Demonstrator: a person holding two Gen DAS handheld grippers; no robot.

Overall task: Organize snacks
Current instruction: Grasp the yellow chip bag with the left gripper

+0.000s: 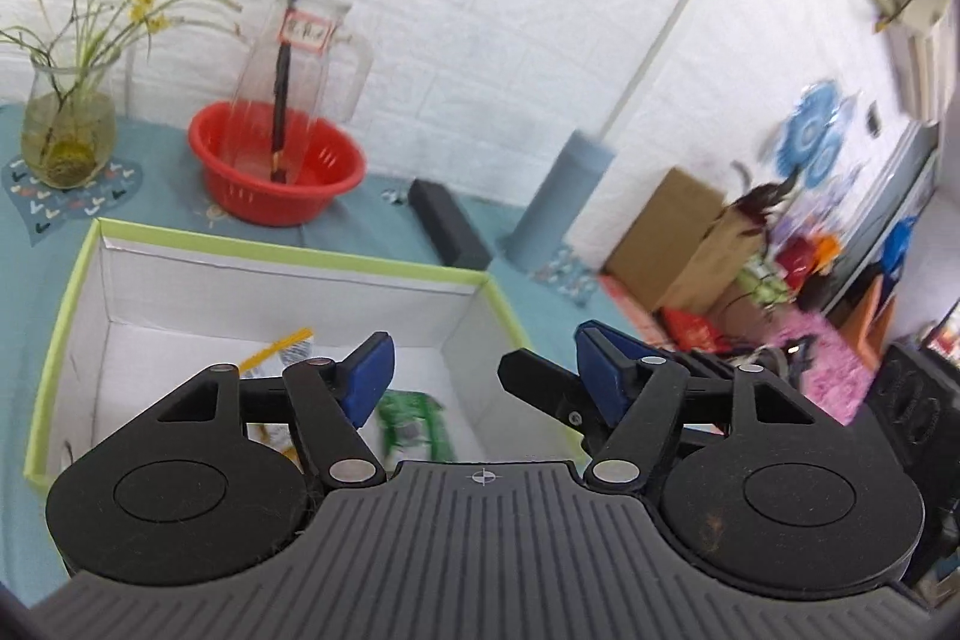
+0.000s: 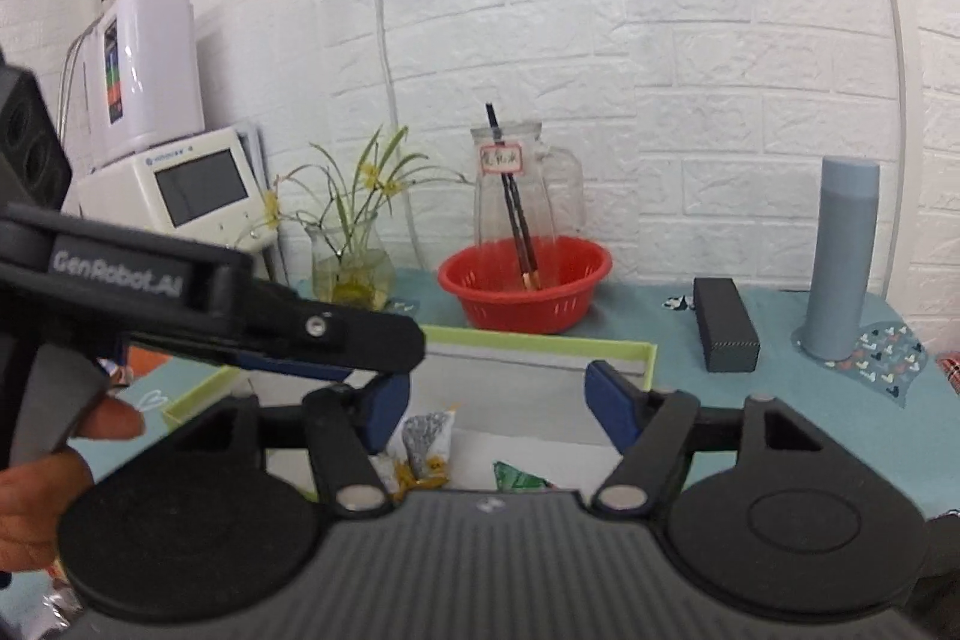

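Snacks are lying on the white floor of an open box (image 1: 288, 259) with a lime-green rim: a green packet (image 1: 414, 424) is sitting toward the box's right wall, and a yellow-and-white packet (image 1: 282, 349) is lying beside it toward the middle, partly hidden behind the gripper linkage. The right wrist view is showing the same two, the yellow-and-white packet (image 2: 423, 445) to the left and a corner of the green packet (image 2: 519, 478) to the right, apart from each other.

The left gripper (image 1: 483, 370) is hovering over the box's right wall with its blue-padded fingers spread wide and nothing between them. The right gripper (image 2: 498, 397) is hanging over the box (image 2: 540, 343) with its fingers likewise spread and gripping nothing. The left gripper (image 2: 360, 334) is also reaching in from the left edge of the right wrist view, above the box's left rim.

The box is sitting on a teal tablecloth (image 2: 810, 400). Behind it, along the table's back edge by the white brick wall, a red basket (image 2: 525, 283) is holding a glass pitcher (image 2: 516, 184) with dark sticks in it. A glass vase of yellow flowers (image 2: 351, 256) is standing to the basket's left, a dark rectangular case (image 2: 723, 325) and a tall grey-blue cylinder (image 2: 840, 256) to its right.
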